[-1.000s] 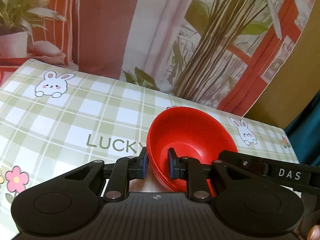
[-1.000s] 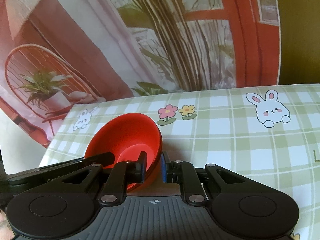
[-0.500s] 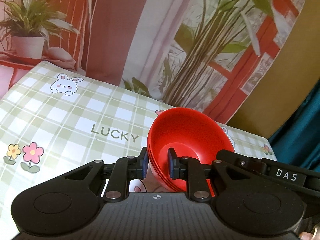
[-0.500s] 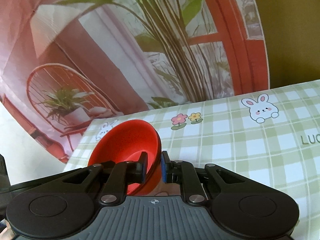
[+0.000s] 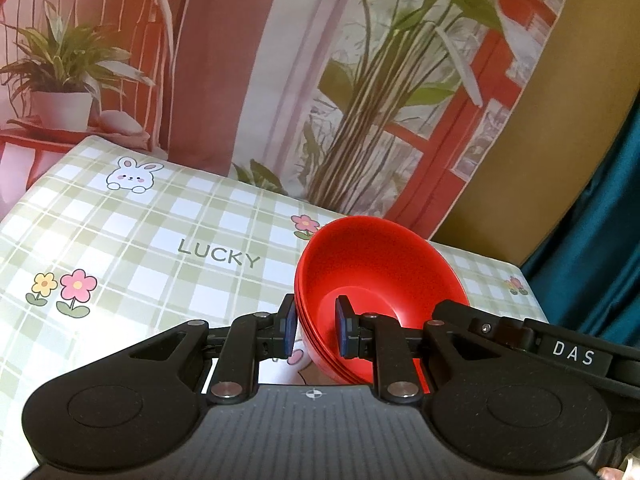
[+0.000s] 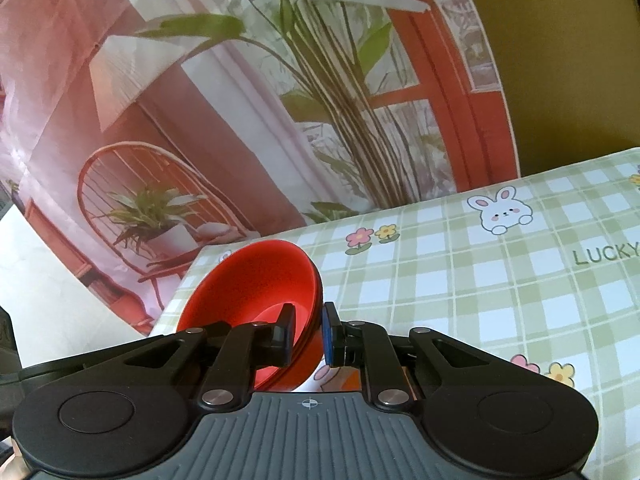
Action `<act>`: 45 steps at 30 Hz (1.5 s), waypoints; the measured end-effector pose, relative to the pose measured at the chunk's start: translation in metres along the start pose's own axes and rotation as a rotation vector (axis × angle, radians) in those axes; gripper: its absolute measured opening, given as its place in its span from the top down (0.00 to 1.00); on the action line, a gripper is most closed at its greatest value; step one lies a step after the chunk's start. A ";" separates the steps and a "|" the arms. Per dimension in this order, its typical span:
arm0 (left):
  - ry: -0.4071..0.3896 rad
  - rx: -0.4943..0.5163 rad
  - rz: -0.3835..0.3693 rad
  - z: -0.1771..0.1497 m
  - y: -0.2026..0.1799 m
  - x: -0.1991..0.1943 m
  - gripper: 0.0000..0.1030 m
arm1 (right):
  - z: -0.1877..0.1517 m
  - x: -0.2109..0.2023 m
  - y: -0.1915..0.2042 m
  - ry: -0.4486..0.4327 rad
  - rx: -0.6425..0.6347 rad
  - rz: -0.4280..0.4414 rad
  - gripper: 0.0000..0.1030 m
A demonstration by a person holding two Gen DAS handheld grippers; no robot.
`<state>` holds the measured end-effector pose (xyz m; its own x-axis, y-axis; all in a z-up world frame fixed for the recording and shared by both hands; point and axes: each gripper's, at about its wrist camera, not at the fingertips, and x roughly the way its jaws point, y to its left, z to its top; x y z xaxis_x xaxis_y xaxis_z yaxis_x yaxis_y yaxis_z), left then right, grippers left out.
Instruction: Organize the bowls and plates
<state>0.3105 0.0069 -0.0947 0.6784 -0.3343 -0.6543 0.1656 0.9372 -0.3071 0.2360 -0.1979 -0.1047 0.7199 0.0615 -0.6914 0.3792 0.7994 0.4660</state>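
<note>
A stack of red bowls is held in the air between both grippers above the green checked tablecloth. My left gripper is shut on the stack's left rim, one finger outside, one inside. My right gripper is shut on the opposite rim of the same red bowls, one finger inside, one outside. The right gripper's black body, marked DAS, shows in the left wrist view just right of the bowls. The bowls tilt toward each camera.
The tablecloth carries bunny, flower and LUCKY prints. A printed backdrop of plants and a red chair hangs behind the table's far edge. A teal curtain hangs at the right.
Both grippers have lifted the red bowl stack higher and drawn back; more tablecloth shows below in each view. The grips on the rim are unchanged.
</note>
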 end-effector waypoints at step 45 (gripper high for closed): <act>0.159 0.143 -0.047 -0.065 -0.032 0.015 0.79 | -0.065 -0.042 -0.057 0.029 0.032 -0.100 0.86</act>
<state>0.2687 -0.0349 -0.1401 0.5479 -0.3790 -0.7458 0.3016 0.9210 -0.2464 0.1465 -0.2068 -0.1384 0.6606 0.0001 -0.7508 0.4670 0.7829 0.4111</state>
